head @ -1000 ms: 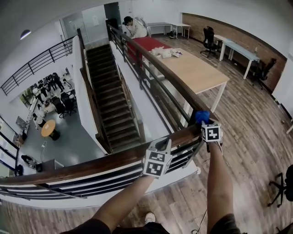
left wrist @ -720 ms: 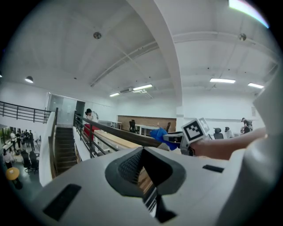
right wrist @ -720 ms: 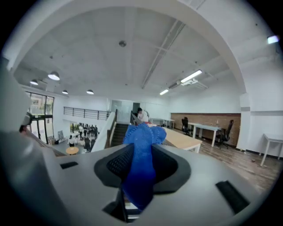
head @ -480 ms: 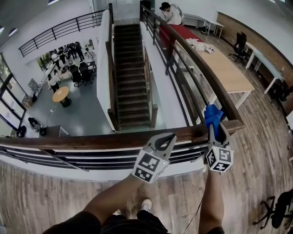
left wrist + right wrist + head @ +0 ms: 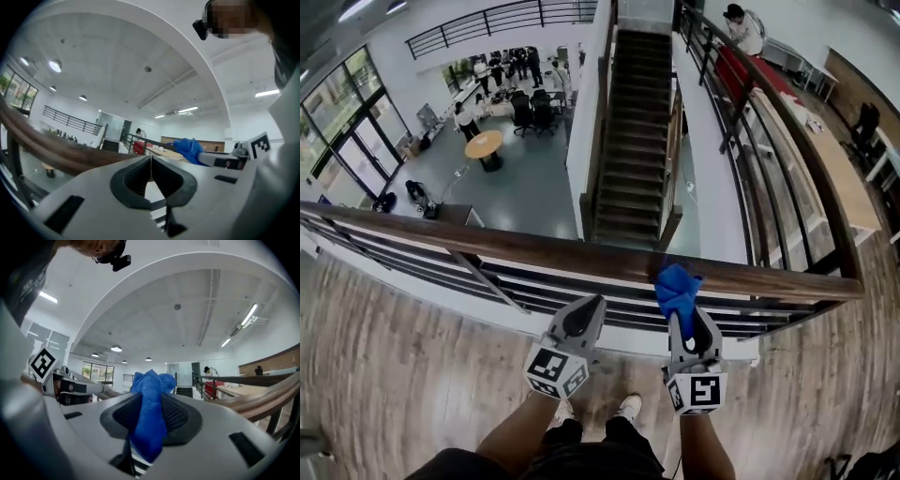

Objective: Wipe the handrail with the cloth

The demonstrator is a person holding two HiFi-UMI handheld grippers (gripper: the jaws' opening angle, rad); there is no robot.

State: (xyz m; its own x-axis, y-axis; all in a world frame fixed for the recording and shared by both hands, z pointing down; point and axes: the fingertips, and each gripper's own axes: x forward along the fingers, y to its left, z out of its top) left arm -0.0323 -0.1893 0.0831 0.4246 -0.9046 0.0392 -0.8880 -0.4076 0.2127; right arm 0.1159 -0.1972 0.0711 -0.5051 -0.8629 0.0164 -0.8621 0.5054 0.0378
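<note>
Room: upstairs landing with a wood floor (image 5: 384, 375), looking down past a staircase (image 5: 633, 141) into a lobby.
Handrail: brown wooden handrail (image 5: 534, 251) running across in front; a second stretch heads off from the right corner.
Cloth: blue cloth (image 5: 678, 289), bunched up, its top against the rail's near edge, right of the middle.
Right gripper: right gripper (image 5: 692, 328) clamped on the cloth, which pokes out past the jaws.
Left gripper: left gripper (image 5: 581, 314) has its jaws together with nothing in them, just below the rail, not touching the cloth.
Progress: I'd say mid-wipe. The wood looks the same everywhere, so no telling what's been cleaned. The long run off to the left looks like it's still to go.
Count: one cloth, two grippers, two rail stretches, one staircase.
</note>
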